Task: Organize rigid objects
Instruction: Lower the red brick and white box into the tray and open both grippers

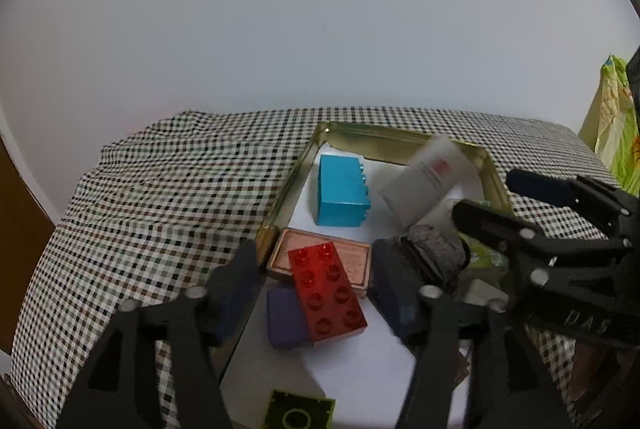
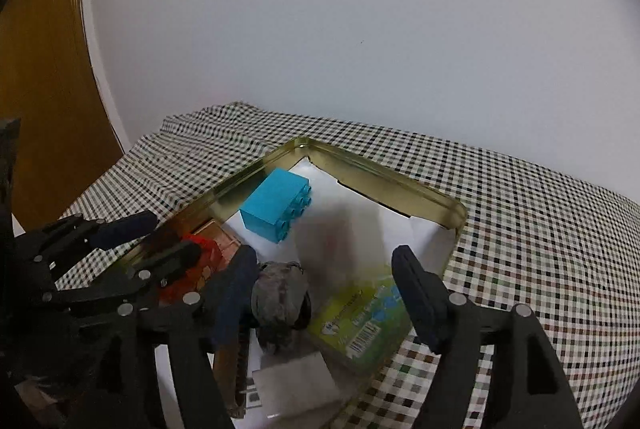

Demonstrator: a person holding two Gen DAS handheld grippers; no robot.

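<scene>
Beneath both grippers sits the gold tin (image 1: 280, 205), already holding bricks. Ahead of the spread right gripper (image 2: 324, 277), a blurred white tube (image 1: 430, 177) tumbles in; the left gripper (image 1: 316, 285) gapes over the red brick (image 1: 326, 291), seemingly just placed. Fetching another item likely comes next.

Two toy bricks: one blue brick (image 1: 342, 190), one red brick (image 1: 326, 291). One gold tin (image 1: 362, 131). One white tube (image 1: 426, 181), blurred. One checked cloth (image 1: 160, 185). Two grippers.
</scene>
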